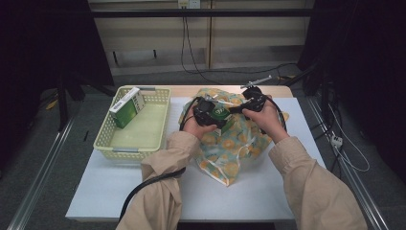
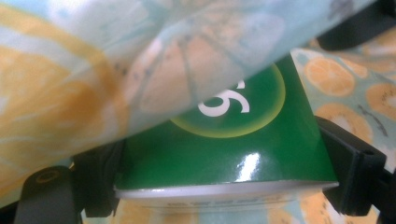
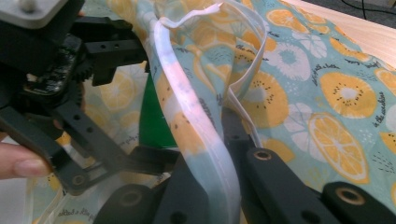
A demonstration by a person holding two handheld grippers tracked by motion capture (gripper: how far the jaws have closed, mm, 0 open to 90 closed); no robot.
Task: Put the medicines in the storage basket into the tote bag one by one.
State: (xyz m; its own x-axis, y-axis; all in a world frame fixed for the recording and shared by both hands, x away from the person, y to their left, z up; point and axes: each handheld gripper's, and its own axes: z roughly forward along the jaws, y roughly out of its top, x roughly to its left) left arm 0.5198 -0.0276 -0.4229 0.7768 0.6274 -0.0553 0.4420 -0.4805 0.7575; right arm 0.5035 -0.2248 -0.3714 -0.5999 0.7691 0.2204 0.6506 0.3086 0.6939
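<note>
Holding green box [image 2: 219,158] between left gripper [image 1: 210,112] jaws at bag [image 1: 239,143] mouth, near table's [image 1: 143,191] far edge. Right gripper [image 3: 224,154] clenched on bag rim. Possibly snagging: box corner catching fabric, rim slipping, mouth collapsing.

Both arms wear loose beige long sleeves [image 1: 311,187] with gathered cuffs. The left black two-jaw gripper [image 1: 216,114] trails a thick black cable [image 1: 148,184]. The right black two-jaw gripper [image 3: 215,186] shows perforated plastic links, round screw holes and brass-coloured bushings.
</note>
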